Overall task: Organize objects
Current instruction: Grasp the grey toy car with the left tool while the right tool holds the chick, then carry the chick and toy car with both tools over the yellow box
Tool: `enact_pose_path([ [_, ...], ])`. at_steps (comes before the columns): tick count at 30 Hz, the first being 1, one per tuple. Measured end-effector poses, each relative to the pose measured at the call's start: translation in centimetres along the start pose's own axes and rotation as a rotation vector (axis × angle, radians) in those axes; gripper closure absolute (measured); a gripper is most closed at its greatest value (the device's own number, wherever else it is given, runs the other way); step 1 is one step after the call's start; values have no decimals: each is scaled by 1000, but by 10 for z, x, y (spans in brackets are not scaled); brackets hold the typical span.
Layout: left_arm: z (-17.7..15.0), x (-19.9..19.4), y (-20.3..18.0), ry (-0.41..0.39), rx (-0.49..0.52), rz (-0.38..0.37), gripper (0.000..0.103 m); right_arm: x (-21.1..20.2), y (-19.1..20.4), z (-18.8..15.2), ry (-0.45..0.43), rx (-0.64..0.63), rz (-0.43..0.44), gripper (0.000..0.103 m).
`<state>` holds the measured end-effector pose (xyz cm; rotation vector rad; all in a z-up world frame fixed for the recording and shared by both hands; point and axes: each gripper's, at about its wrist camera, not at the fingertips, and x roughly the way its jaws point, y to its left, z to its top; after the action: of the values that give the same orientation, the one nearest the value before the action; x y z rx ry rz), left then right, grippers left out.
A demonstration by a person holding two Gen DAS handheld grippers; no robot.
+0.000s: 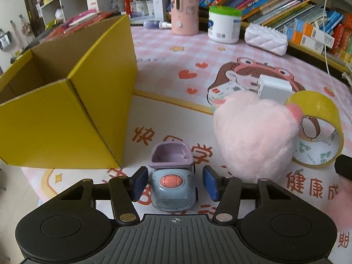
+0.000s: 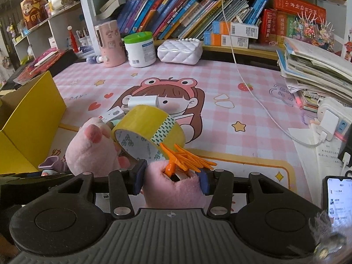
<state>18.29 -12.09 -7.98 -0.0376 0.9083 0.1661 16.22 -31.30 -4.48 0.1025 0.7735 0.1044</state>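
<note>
The left tool (image 1: 175, 182) straddles a small grey-and-purple toy car (image 1: 172, 178) on the counter (image 1: 167, 77), its blue fingers just beside the car's flanks and seemingly clear of them, so released. The open yellow box (image 1: 66, 101) stands at ten o'clock of the car. The right tool (image 2: 171, 179) is clenched on a pink plush piece (image 2: 173, 189) beneath an orange clip (image 2: 184, 157), with the yellow tape roll (image 2: 149, 132) at twelve o'clock.

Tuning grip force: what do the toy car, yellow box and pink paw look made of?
Toy car: likely hard plastic, smooth with glossy highlights. Yellow box: cardboard, matte, brown inside, creased folds. Pink paw: plush fabric, fuzzy surface, probably soft-stuffed.
</note>
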Motion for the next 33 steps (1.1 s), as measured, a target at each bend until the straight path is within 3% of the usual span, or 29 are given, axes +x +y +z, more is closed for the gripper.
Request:
enact_pose_path([
  [4,0,-1,-1,-5,-2,-4,63,2,-2,-1,18,2,4,58],
  [17,-9,-55,14,-118,-15,-65,63,2,17,-13,70,11,60,58],
  [33,-33,-101,84,-223,-46,-118,63,-36,91,-35,37,-56,39,58],
])
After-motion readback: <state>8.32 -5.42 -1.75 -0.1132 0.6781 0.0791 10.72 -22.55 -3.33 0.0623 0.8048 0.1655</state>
